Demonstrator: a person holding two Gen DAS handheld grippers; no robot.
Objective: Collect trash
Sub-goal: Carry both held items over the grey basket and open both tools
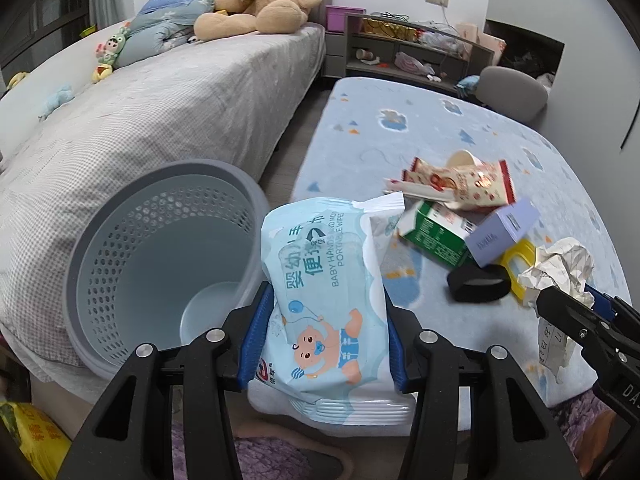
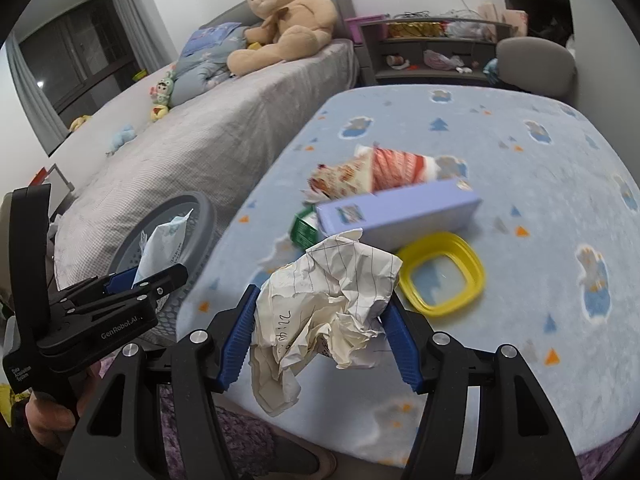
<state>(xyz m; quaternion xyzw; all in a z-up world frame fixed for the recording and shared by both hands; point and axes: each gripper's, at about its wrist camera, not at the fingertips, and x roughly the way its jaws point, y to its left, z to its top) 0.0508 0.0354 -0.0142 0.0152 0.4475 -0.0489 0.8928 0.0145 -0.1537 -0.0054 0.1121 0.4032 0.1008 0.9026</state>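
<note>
My left gripper is shut on a light blue pack of baby wipes, held just right of the tilted grey perforated bin. My right gripper is shut on a crumpled ball of lined paper, held above the near edge of the blue mat. The paper also shows in the left wrist view. On the mat lie a red-and-white snack wrapper, a green box, a lilac box, a yellow ring lid and a black band.
The bin leans against a grey bed carrying a big teddy bear and small plush toys. A cluttered grey shelf and a grey chair stand behind the mat. A yellow bag lies at the bottom left.
</note>
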